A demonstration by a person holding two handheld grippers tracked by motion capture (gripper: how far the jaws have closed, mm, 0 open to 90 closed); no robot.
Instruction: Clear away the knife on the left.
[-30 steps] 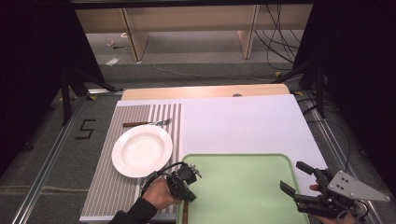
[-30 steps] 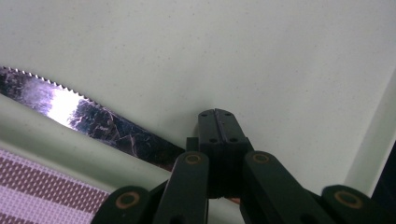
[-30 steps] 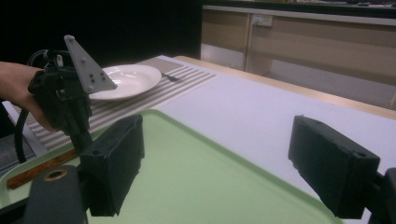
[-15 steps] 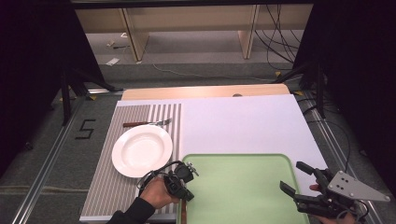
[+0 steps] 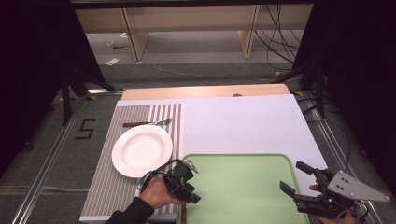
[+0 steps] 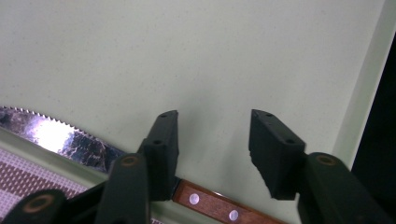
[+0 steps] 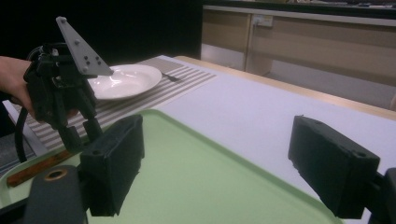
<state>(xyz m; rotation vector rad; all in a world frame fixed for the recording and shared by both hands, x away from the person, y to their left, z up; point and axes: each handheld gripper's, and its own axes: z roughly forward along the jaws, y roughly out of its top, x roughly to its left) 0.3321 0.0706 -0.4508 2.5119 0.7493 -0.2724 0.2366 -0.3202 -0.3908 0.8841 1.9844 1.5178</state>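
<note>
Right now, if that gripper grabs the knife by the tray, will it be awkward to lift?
Probably a little. The knife looks stiff, a metal blade on a riveted wooden handle, so it shouldn't flop. It lies flat along the green tray edge, so the open left gripper may struggle to get under it. The shiny blade could slip.

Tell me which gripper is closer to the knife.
Left. The left gripper hangs right over the knife at the tray's left edge; the right gripper is across the tray.
</note>
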